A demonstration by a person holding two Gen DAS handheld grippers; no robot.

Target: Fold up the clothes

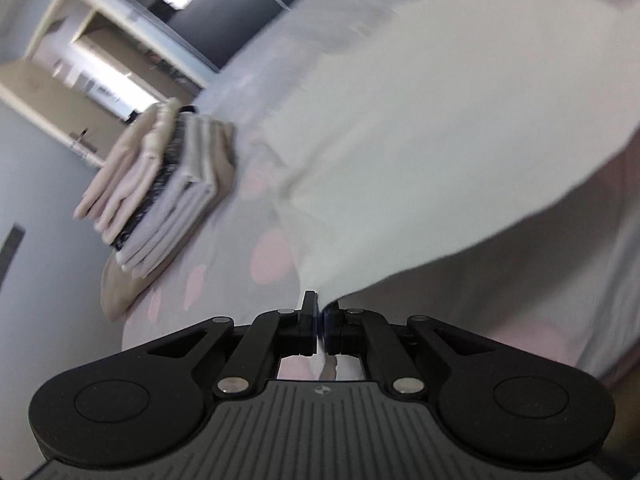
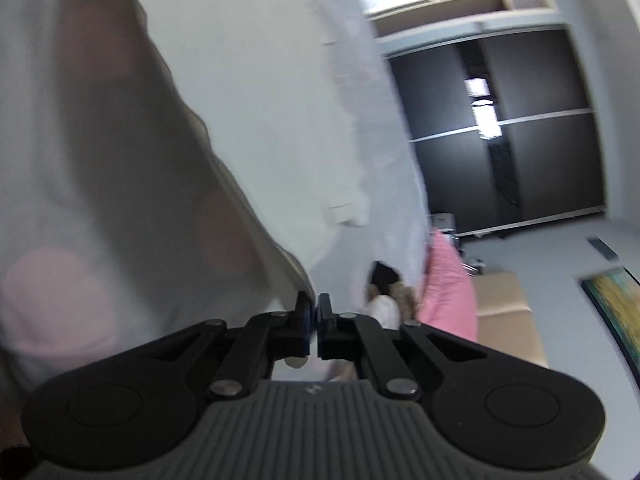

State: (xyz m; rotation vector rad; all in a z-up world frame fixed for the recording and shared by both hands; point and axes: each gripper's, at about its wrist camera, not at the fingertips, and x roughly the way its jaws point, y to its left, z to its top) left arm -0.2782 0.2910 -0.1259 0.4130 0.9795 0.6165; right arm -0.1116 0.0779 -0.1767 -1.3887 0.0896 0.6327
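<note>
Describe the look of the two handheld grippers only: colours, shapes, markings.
The left gripper and the right gripper look alike: matte black linkage arms joined by silver round pivot pins, with short black fingers. Two rounded black lobes, each with a circular recess, flank a grey ribbed centre plate carrying a small emblem. Blue shows on the inner finger faces. No cables or sleeves are visible.

Dark sliding wardrobe doors, pale grey walls, a framed painting hanging
</note>
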